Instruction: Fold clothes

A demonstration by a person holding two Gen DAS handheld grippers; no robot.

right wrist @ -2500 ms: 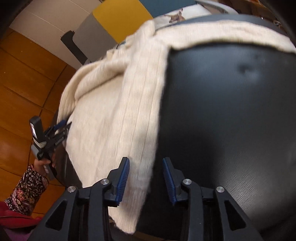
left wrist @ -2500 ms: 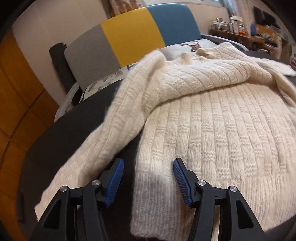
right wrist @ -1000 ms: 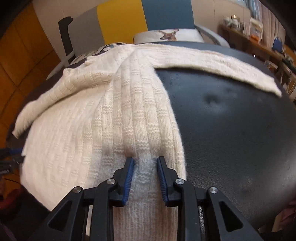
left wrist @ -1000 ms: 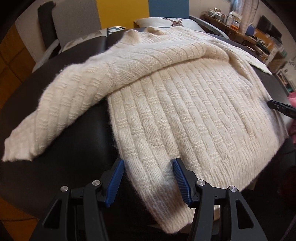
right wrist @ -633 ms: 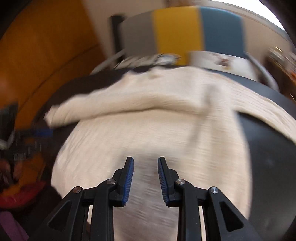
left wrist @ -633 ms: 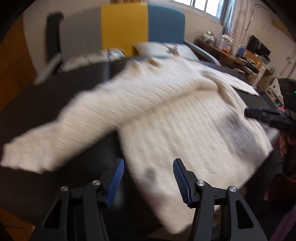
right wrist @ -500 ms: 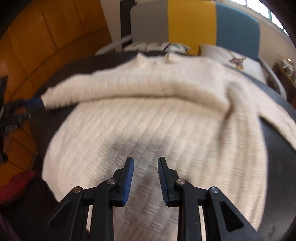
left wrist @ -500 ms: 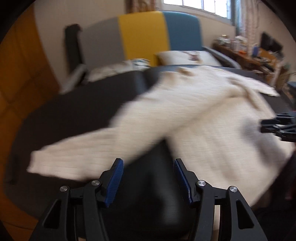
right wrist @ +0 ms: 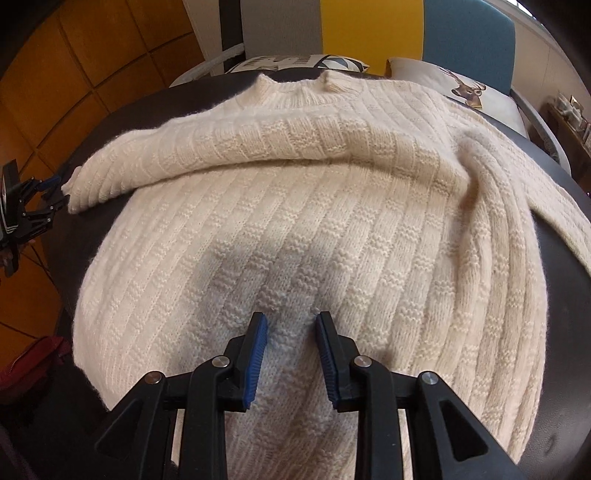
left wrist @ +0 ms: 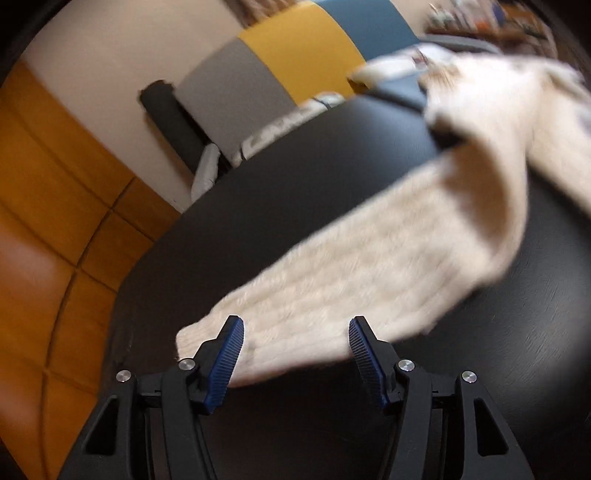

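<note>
Two blue-tipped fingers of the left gripper (left wrist: 295, 354) stand wide apart, holding nothing. Between them lies the cuff end of the left sleeve (left wrist: 369, 266) of a cream knit sweater, flat on the black table (left wrist: 295, 184). This view is blurry, so I cannot tell if the tips touch the wool. If they close too high, I think they will miss the cuff. If they close too low, they may just scrape the table.

From the right wrist view, the sweater (right wrist: 332, 206) lies spread on the black table, neck at the far side near the striped chair (right wrist: 369, 33) and the deer cushion (right wrist: 461, 88). The right gripper (right wrist: 290, 350) has its fingers narrow, with a small ridge of the sweater's body between them. I cannot tell if they really squeeze it. If they pull, the whole sweater may slide or bunch up. The right sleeve (right wrist: 535, 199) reaches the table's edge and might slip off.
</note>
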